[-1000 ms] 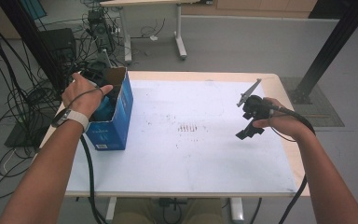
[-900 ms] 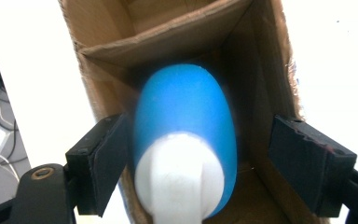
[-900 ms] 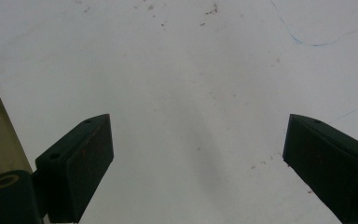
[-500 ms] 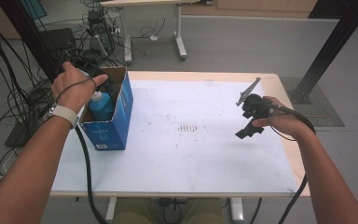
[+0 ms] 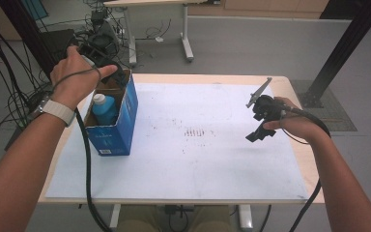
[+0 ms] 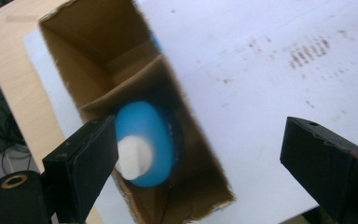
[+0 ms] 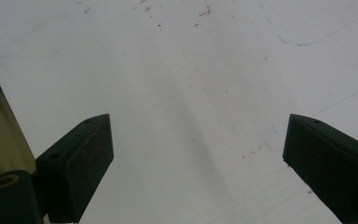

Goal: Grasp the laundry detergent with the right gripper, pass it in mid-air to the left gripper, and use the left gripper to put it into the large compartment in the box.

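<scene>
Left gripper (image 5: 107,67) is lifting away up and back from the box (image 5: 121,121) since a second ago, fingers wide, holding nothing | bottle (image 6: 144,142) is standing inside the box, below the fingers, nearer one finger (image 6: 91,161) | judgement: keep rising straight, clearing the cardboard rim | right gripper (image 5: 261,118) is hovering over the desk (image 5: 198,183), fingers wide, idle.
</scene>
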